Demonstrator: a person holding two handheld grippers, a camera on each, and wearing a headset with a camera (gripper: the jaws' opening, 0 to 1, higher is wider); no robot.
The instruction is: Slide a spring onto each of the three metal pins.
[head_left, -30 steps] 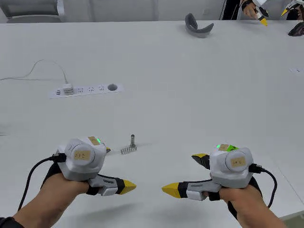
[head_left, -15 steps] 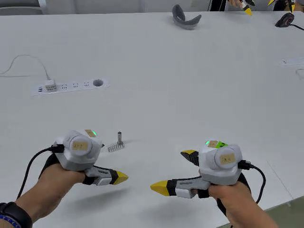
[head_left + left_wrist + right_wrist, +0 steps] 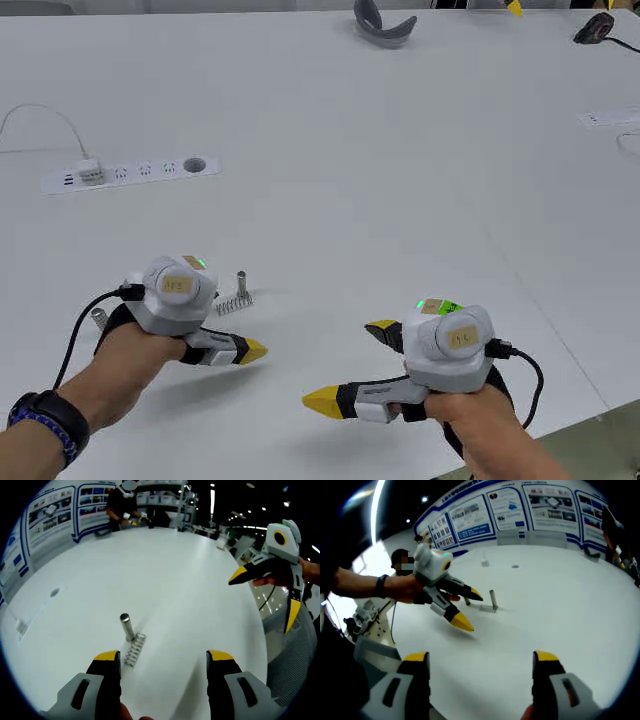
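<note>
Because the spring (image 3: 134,649), lying just beside the upright metal pin (image 3: 126,626), looks light and squashy, pinch it gently mid-coil; your left gripper (image 3: 164,657) and right gripper (image 3: 482,656) both stand spread, empty.

The table (image 3: 400,180) is plain white. The left claw (image 3: 163,656) and right claw (image 3: 481,656) have yellow tips on black, pale grey bodies, green lights and tan labels. The pin (image 3: 241,283) is dull grey metal and the spring (image 3: 233,302) is silver. At ten o'clock lies a white power strip (image 3: 130,172). The wristband (image 3: 45,420) is dark blue.
</note>
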